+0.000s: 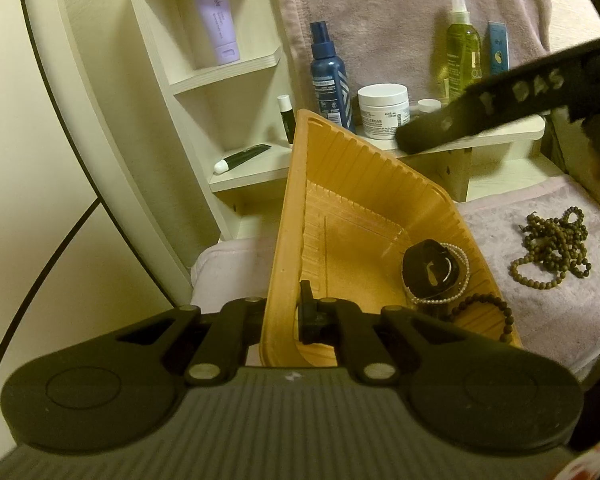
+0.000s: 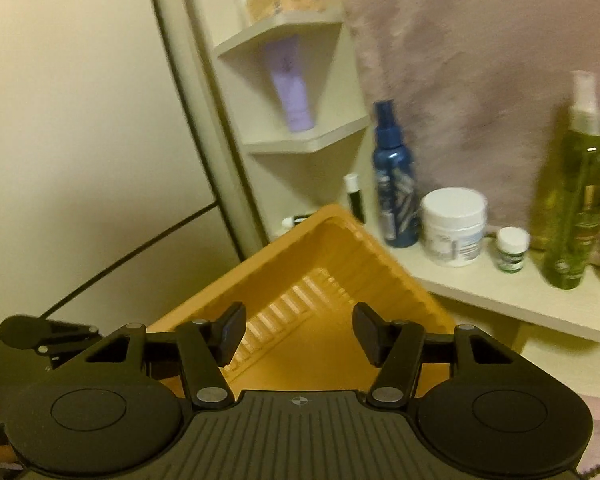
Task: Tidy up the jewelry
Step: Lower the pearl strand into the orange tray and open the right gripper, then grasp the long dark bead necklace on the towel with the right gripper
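Orange plastic tray clamped at rim by left claw; right claw, spread & empty above, should next fetch bead necklace w/o tilting tray.

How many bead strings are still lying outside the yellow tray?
1: a tangled pile of brown beads on the pink cloth right of the tray. Another dark strand hangs over the tray's rim. Others may be hidden.
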`<state>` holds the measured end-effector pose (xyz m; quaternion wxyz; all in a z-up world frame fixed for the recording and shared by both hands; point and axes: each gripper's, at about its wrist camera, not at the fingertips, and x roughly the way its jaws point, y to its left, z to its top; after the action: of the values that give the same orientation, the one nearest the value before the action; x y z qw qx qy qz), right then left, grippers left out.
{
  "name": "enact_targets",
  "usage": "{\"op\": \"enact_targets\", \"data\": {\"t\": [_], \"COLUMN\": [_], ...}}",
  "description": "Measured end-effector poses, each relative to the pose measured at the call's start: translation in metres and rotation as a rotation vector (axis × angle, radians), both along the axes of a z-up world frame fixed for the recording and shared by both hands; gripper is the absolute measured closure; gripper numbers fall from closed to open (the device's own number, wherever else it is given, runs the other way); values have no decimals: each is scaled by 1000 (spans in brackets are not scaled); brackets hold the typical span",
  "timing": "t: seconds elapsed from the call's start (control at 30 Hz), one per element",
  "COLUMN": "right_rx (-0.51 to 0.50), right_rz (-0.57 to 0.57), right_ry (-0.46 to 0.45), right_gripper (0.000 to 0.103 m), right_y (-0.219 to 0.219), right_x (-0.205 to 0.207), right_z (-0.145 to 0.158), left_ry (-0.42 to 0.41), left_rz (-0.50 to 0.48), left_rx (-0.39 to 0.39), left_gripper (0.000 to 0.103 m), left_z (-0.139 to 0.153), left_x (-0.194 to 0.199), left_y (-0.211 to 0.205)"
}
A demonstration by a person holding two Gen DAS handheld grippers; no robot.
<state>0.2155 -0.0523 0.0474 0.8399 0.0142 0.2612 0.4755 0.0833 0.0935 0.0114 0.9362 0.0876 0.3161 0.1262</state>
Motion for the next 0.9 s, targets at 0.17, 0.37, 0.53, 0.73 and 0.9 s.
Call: {"op": "enact_targets", "data": {"t": [0.17,0.37,0.53,0.73,0.9], "right_rx": [31,38,22,-2,-34], "right_rz": [-140,-348,-479,-576,-564], "right_ry": [5,9,26,73,101], "right_gripper": [44,44,44,44,44], "right_y": [-47,-111,-155,-189,-194], "right_x": [7,7,2,-4,-14], "right_z": [1,-12,-25,-47,-63], "left_ry": [-1,0,2,3,6], "left_rz": [0,-2,-2,-4,-6], "left_rx": [2,4,7,14,21], "left_gripper": [98,98,98,98,98], "left_z": [0,0,0,1,1], "left_x": [0,-1,-1,-1,0], "left_y": [0,-1,-1,-3,-4]}}
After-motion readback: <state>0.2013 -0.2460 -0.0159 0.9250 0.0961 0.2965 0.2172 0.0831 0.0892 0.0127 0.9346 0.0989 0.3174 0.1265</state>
